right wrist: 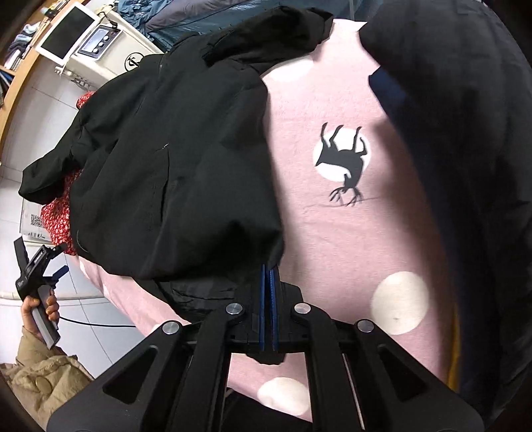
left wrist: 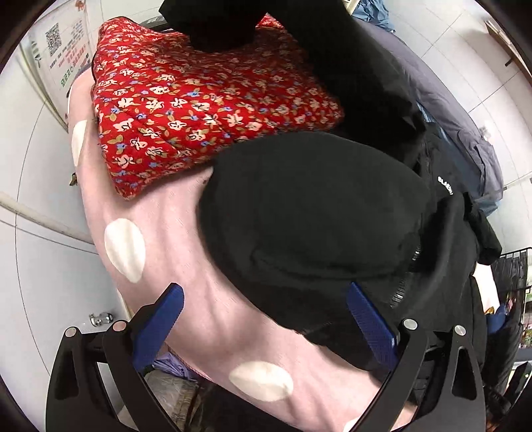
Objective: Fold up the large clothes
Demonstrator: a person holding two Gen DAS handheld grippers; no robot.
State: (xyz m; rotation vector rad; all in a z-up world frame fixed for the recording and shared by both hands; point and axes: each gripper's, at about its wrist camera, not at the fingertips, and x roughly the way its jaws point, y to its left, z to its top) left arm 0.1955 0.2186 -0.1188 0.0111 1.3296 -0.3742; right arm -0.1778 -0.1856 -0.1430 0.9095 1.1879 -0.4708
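Observation:
A black jacket [left wrist: 316, 216] lies bunched on a pink bed sheet with white dots [left wrist: 173, 226]. My left gripper [left wrist: 262, 292] hangs open just above the jacket's near edge, its blue pads [left wrist: 163, 315] wide apart and touching nothing. In the right wrist view the same jacket [right wrist: 173, 166] is spread across the sheet [right wrist: 332, 239]. My right gripper [right wrist: 269, 270] is shut on the jacket's lower corner, and the fabric drapes over its fingertips. The left gripper [right wrist: 40, 269] also shows at the bed's left side, held by a hand [right wrist: 33, 307].
A red floral padded garment [left wrist: 199, 99] lies on the bed beyond the jacket, partly under it. More dark and grey-blue clothes [left wrist: 465, 139] pile up at the right. A dark garment [right wrist: 465, 149] hangs close on the right. A scale [right wrist: 99, 41] and tablet [right wrist: 68, 31] stand on a cabinet. White tiled floor borders the bed.

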